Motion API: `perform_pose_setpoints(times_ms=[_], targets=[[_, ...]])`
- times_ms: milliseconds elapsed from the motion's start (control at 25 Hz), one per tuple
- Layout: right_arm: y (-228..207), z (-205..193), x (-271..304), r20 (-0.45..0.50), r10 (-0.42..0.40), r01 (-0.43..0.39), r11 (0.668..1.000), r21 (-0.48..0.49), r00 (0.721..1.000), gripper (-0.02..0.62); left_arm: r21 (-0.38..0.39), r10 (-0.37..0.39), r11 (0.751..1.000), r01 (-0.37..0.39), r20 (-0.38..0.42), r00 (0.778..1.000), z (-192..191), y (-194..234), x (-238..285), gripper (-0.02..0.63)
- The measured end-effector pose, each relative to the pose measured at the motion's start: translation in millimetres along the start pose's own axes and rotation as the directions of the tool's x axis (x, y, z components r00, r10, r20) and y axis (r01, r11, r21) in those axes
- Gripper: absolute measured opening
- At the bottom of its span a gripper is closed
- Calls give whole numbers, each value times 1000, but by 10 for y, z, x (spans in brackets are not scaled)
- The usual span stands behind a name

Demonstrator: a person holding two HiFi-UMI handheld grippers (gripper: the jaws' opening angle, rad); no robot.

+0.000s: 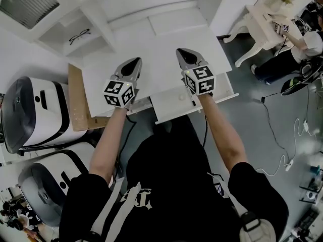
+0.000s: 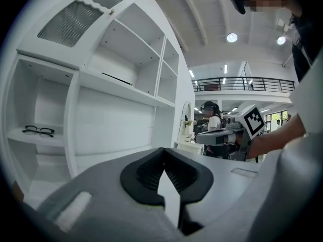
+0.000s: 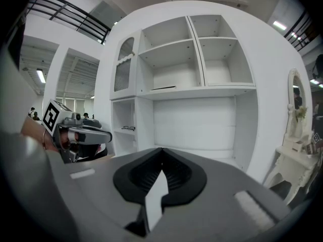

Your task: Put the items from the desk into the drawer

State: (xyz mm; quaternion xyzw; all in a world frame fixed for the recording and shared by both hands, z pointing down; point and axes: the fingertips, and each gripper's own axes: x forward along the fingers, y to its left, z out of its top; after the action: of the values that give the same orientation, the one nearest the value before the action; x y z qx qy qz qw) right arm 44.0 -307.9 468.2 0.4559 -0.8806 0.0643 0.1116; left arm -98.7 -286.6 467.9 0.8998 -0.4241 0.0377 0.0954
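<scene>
Closest to the person, the left gripper and the right gripper are hovering side by side over the white desk. Both are pointing at the shelf unit. Each has its jaws pressed together at the tips and is pinching nothing.

Just beneath the right gripper, the drawer is standing pulled out toward the person's body. Its floor is looking bare apart from one small pale speck I cannot identify.

The desktop is looking bare too. The only loose item I can find is a pair of black eyeglasses, lying farther back in a low cubby at the left of the shelf unit, well apart from both grippers.

The risks, as I judge them:
- **Pushing instead of pinching:** closed jaws reaching in would be shoving the thin frame against the cubby's back wall.
- **Poor grip:** a pinch on a lens or a folded arm could be letting the glasses swing or slip during the carry.
- **Bumping the drawer:** it is jutting out where a forearm could knock it.

The head view alone is showing the drawer. The gripper views are showing the jaws meeting, and the eyeglasses sitting flat on their shelf, with more empty compartments above.
</scene>
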Motion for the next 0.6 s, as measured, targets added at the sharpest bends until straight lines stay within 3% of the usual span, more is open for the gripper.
perform_pose_setpoints(times_ms=[600], targets=[[59, -104, -40, -30, 5, -6, 1000, -18, 1000, 3, -11, 3, 1000, -3, -6, 1000, -31, 23, -57, -1]])
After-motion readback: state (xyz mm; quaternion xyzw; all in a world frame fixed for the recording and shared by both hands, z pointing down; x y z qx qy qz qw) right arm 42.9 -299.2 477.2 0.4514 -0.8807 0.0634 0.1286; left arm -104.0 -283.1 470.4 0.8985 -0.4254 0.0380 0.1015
